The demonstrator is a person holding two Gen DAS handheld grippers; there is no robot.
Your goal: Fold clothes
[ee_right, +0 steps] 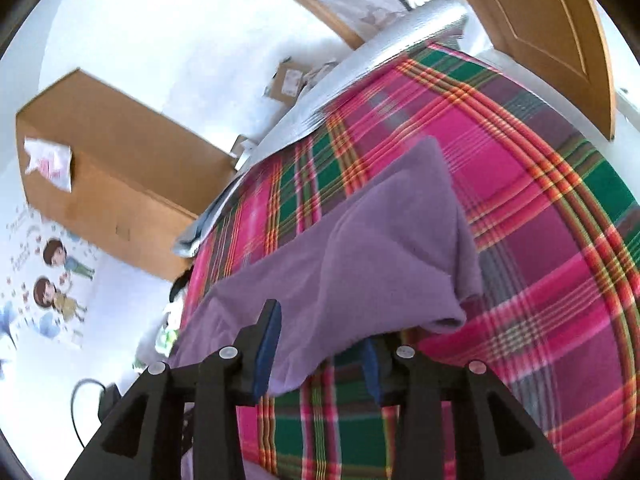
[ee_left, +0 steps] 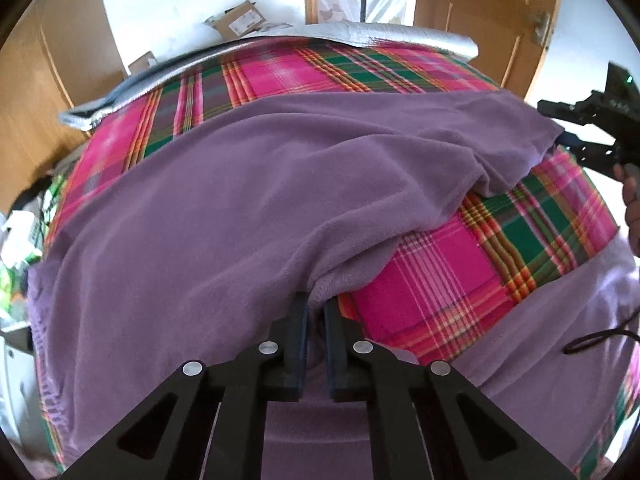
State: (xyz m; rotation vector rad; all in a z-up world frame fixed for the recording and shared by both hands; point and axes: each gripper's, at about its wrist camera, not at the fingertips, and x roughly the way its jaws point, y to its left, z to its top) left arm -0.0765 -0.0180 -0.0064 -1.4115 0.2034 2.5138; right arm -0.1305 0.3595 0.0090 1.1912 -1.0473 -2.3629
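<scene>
- Nearest the left wrist camera, the left gripper [ee_left: 316, 312] has its jaws drawn narrow on the near edge of the purple fleece garment [ee_left: 224, 200]; cloth bunches between the pads, so I judge it pinched.
- Plaid bedcover [ee_left: 440, 280], pink and green, carries the whole job; the fleece lies across it from the left side toward the far right, partly smoothed, with a raised ridge running to the left jaws.
- Fleece, right end [ee_right: 384, 240]: one corner is doubled over and hangs just ahead of the right gripper [ee_right: 320, 356].
- Right gripper: jaws stand about half apart. The cloth edge lies between the blue pads [ee_right: 266, 356], but they do not press on it, so nothing is held there.
- Step in hand, as I read it: secure a second hold before lifting for a fold.
- To do it well: slide the right jaws further onto the hem, take a single layer, then close.
- Keep the left pinch firm; fleece is thick and can slip.
- Lift both ends evenly so the ridge flattens and the bedcover is not dragged along.
</scene>
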